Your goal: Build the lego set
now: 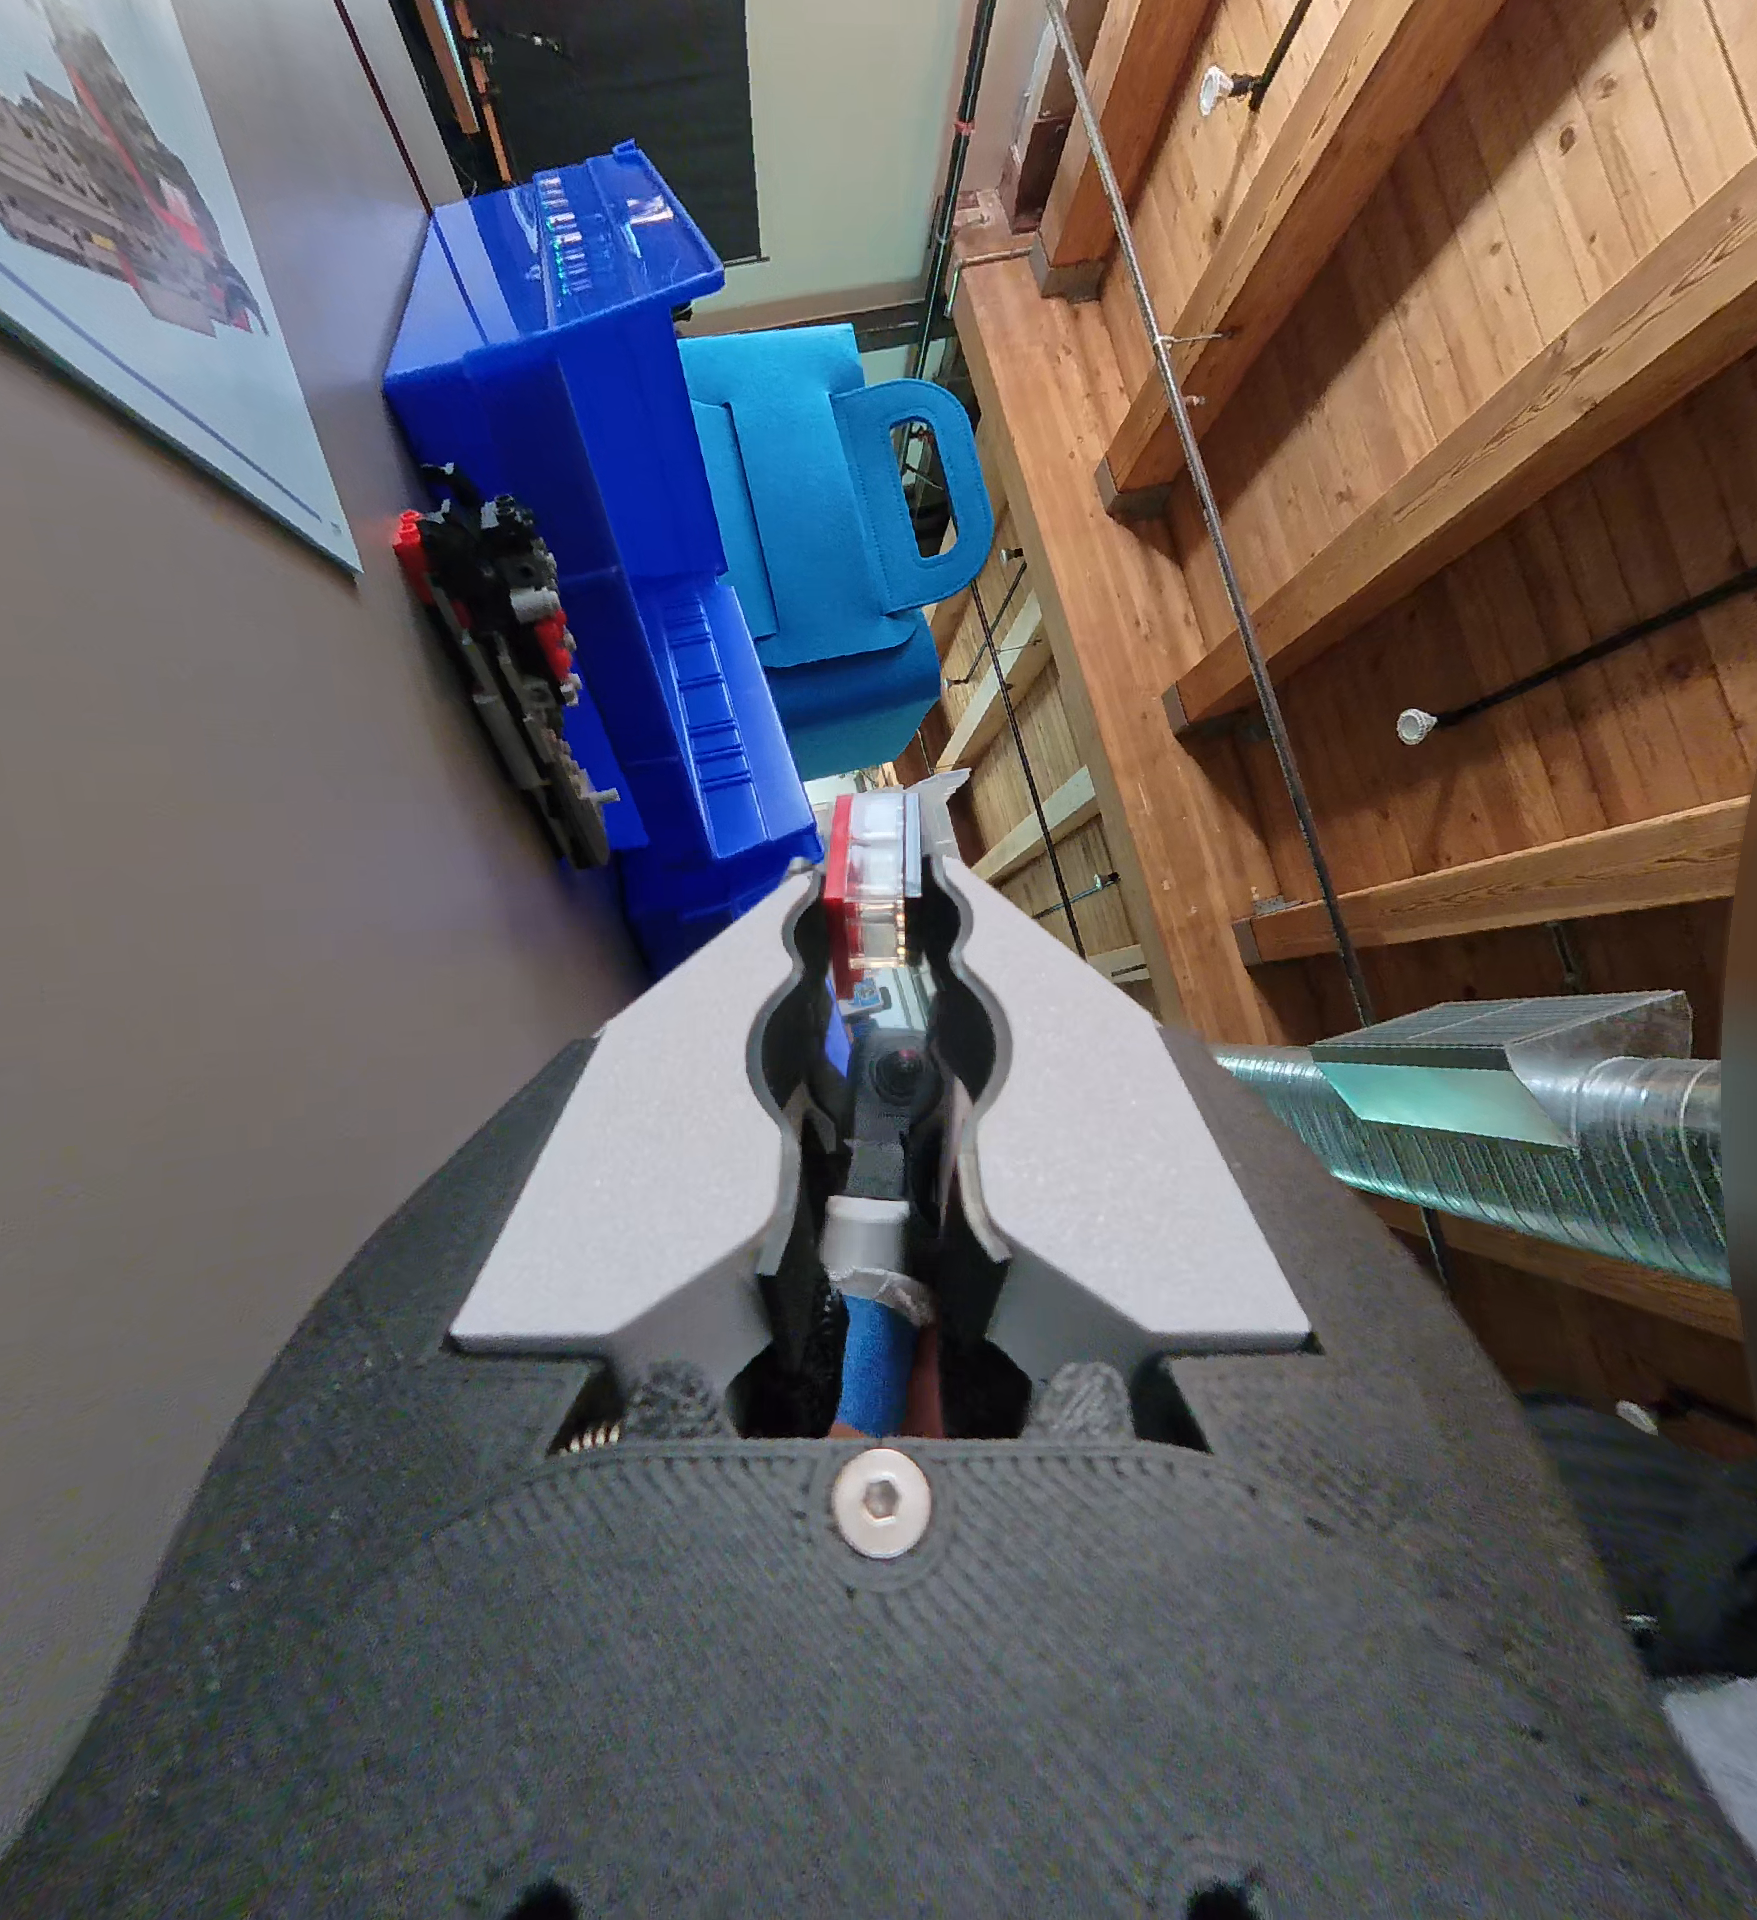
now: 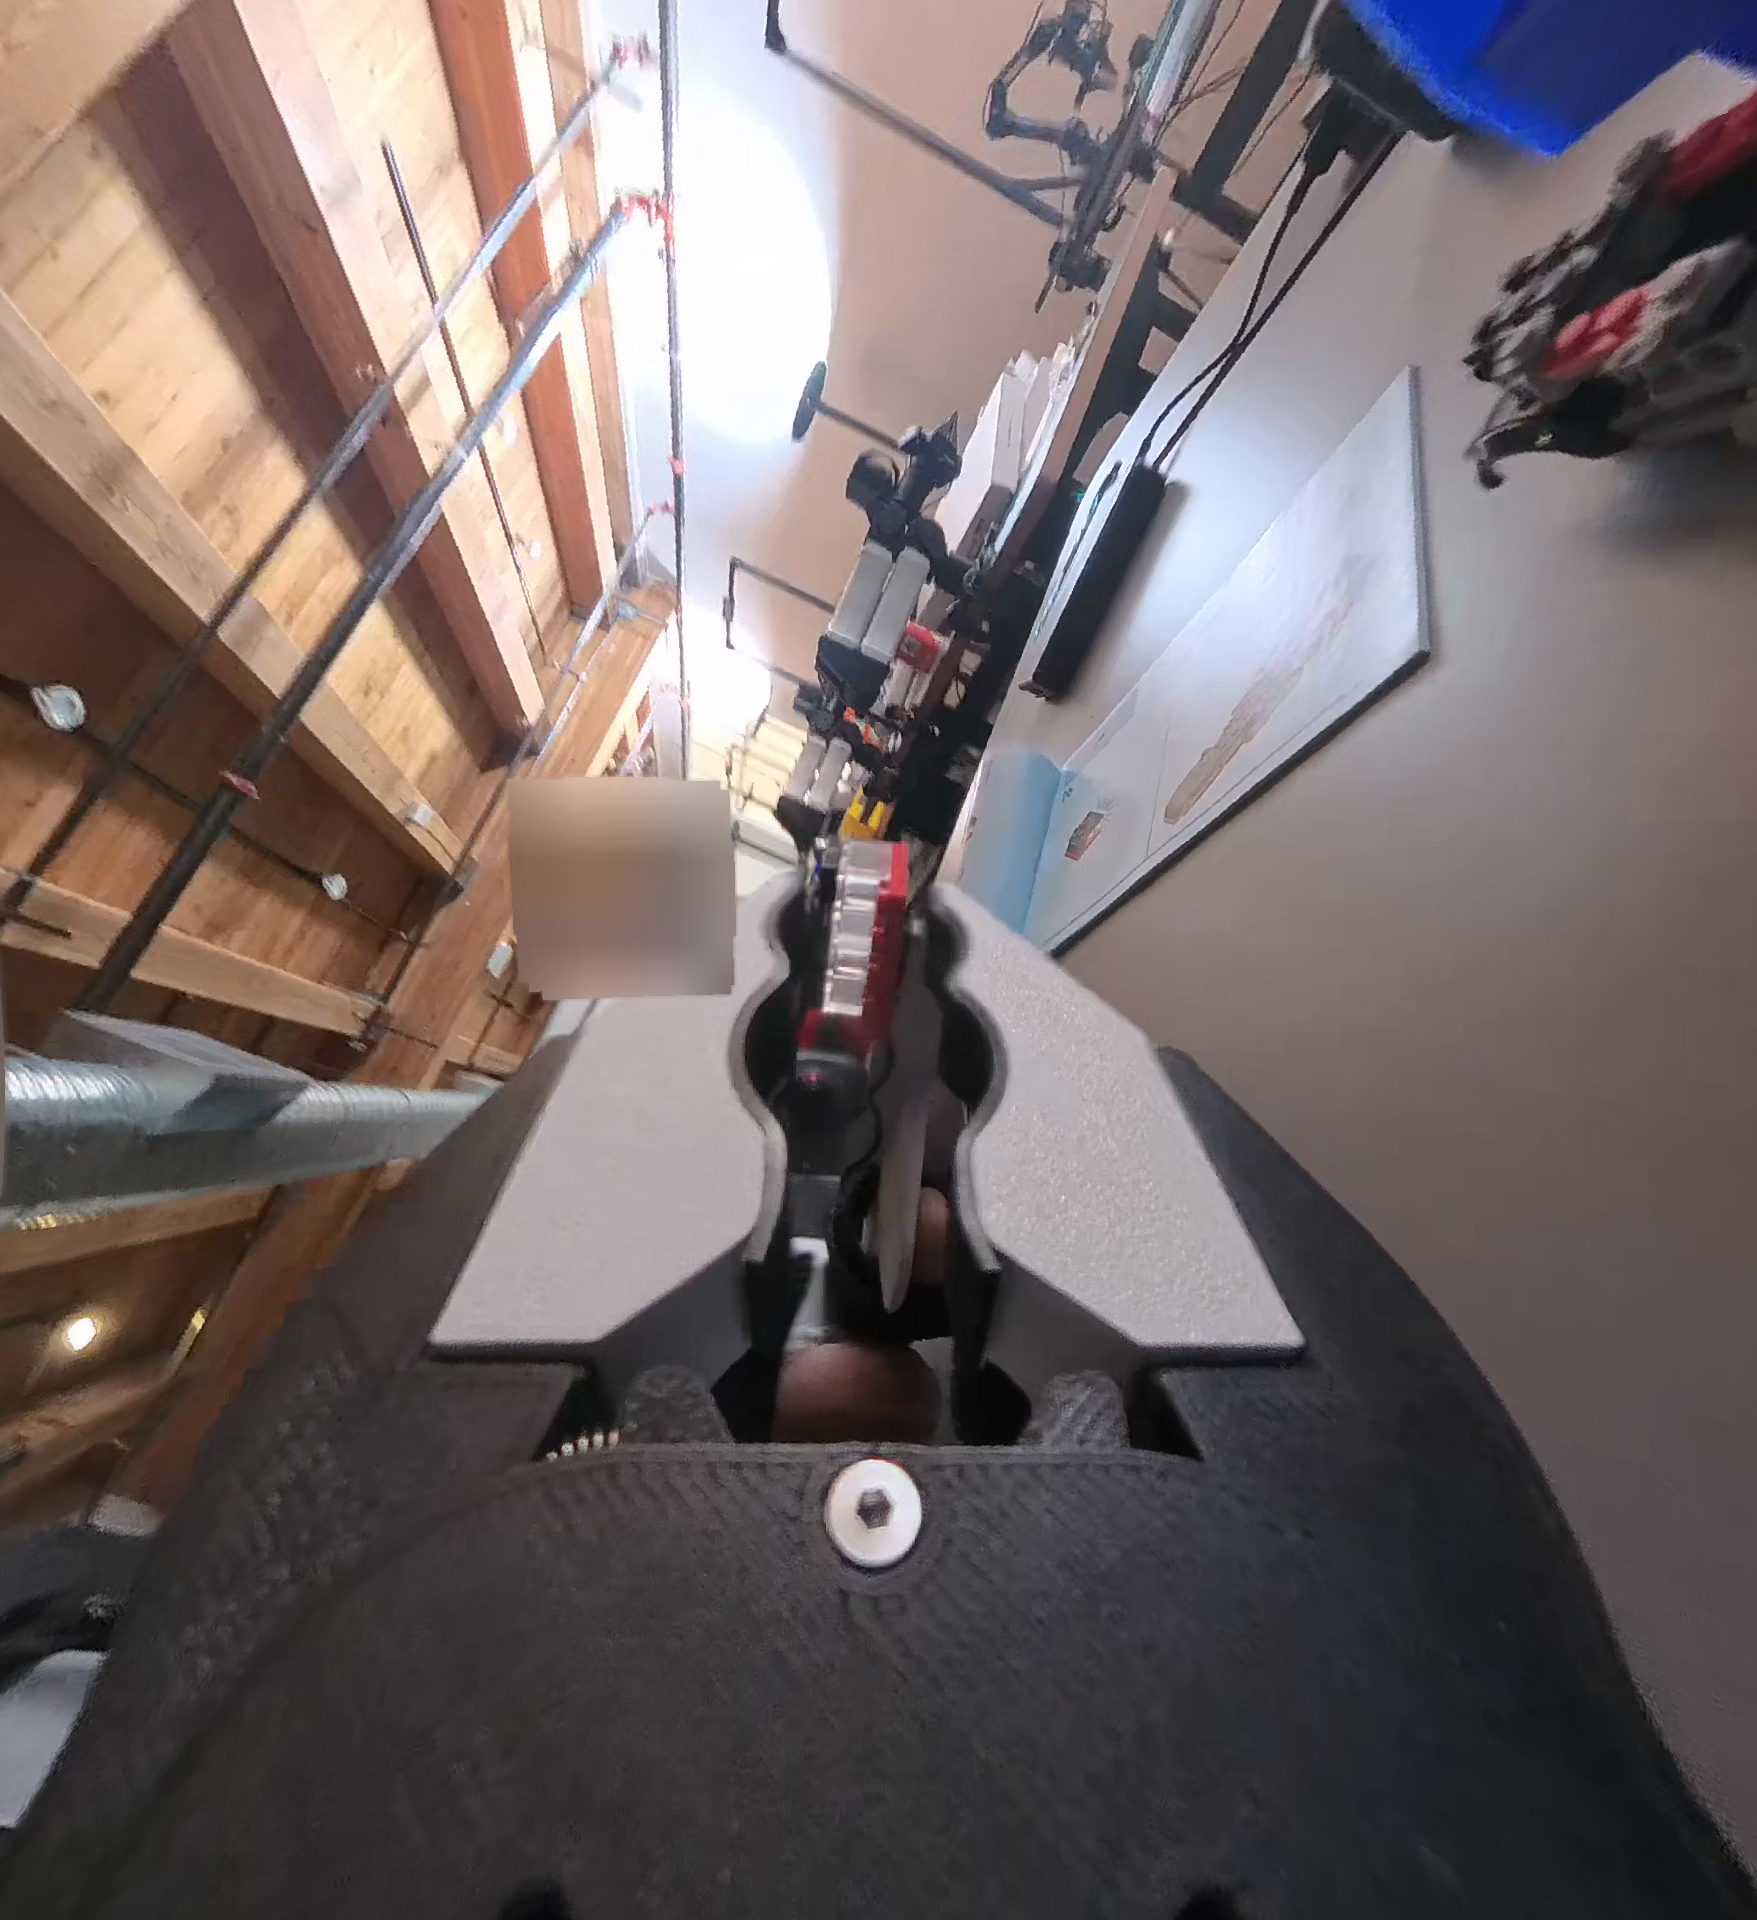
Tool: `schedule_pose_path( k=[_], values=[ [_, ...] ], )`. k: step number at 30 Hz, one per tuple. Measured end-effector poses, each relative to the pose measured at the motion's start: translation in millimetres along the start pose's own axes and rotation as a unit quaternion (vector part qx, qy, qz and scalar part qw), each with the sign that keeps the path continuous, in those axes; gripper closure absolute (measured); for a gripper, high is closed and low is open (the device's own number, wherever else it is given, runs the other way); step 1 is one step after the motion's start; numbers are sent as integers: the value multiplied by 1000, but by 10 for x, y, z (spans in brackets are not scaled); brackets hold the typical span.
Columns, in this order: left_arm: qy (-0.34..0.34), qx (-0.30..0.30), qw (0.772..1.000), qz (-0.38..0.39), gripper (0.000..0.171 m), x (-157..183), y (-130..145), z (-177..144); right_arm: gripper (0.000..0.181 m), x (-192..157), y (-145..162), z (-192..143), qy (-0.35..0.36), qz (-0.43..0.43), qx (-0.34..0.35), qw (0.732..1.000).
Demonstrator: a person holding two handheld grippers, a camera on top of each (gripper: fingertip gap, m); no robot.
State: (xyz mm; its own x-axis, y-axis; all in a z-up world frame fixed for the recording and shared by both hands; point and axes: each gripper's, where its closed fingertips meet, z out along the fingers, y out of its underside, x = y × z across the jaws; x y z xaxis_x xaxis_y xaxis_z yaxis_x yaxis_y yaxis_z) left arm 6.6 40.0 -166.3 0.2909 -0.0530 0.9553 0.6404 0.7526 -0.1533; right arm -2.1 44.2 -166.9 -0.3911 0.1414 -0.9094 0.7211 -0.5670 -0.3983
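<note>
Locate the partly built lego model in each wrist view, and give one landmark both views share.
Left wrist view: the partly built lego model sits left of centre, against the blue bins.
Right wrist view: the same model is blurred at the upper right edge.
Shared landmark: the open instruction booklet lying on the table near the model.

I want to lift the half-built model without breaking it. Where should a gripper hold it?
Probably the model by its long grey base, pinched across its narrow width from above; the black and red top parts look uneven, and the blue bin stands close behind.
</note>
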Motion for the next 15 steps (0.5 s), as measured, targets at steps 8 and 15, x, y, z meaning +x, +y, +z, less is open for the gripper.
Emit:
schedule_pose_path(
  k=[8, 15],
  values=[
    [-12, 32, 998, 46, 155, -31, -318, -25, 136, 149, -453, -276, 13, -1, 59, 998],
    [-70, -17, 997, 41, 155, -253, -228, 134, 140, 471, -539, -328, 112, -68, -23, 991]
  ],
)
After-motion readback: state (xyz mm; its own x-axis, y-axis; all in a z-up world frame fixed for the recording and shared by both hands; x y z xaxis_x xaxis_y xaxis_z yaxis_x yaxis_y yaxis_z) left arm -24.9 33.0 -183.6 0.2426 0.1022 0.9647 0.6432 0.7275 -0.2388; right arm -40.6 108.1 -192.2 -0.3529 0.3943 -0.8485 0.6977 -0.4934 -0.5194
